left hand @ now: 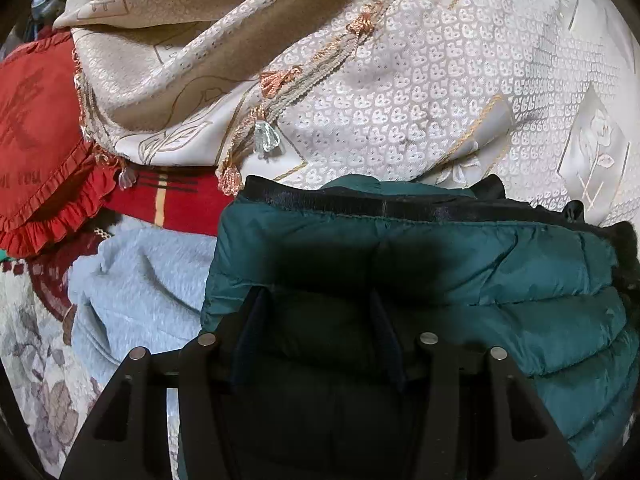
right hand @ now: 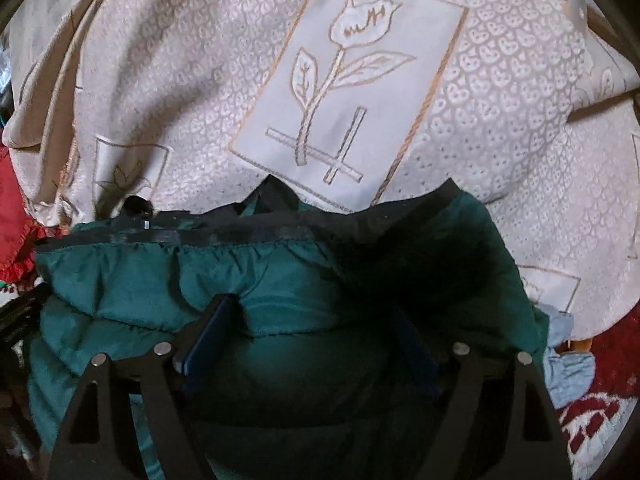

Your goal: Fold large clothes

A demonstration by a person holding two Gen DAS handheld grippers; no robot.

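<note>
Teal quilted puffer jacket [left hand: 500,280], black band along its top edge [left hand: 360,202]: lies bunched at the lower middle of both wrist views, under both grippers, on top of the other textiles.

Left gripper [left hand: 320,308]: fingers to either side of a puffed section of the jacket; jaws partly apart; deep shadow there, so I cannot tell whether the pads press the fabric.

Right gripper [right hand: 316,320]: jaws spread wide around a bulge of the same jacket; blue pad [right hand: 208,332] at 9 o'clock lies against the fabric, the other pad sits in shadow; nothing visibly pinched, the claw reads as released.

Cream jacquard cloth [right hand: 500,120]: heart-like pattern, rose panels [right hand: 348,80] outlined in gold; fills the 12 o'clock half of both views, draped directly behind the jacket and touching it. Fringed trim with peach tassels and a clear glass bead [left hand: 266,138] runs diagonally across the left view.

Red ruffled cushion [left hand: 44,140]: at 9 o'clock in the left view, partly under the cream cloth.

Red woven cloth with black and yellow stripes [left hand: 172,200]: just beside the jacket's left corner.

Pale blue fleece garment [left hand: 140,292]: at 8 o'clock, touching the jacket's left side.

Surface: floral patterned fabric [left hand: 44,380], cream with muted leaves, at 7 o'clock; red and white patterned rug [right hand: 600,412] at 4 o'clock in the right view.
</note>
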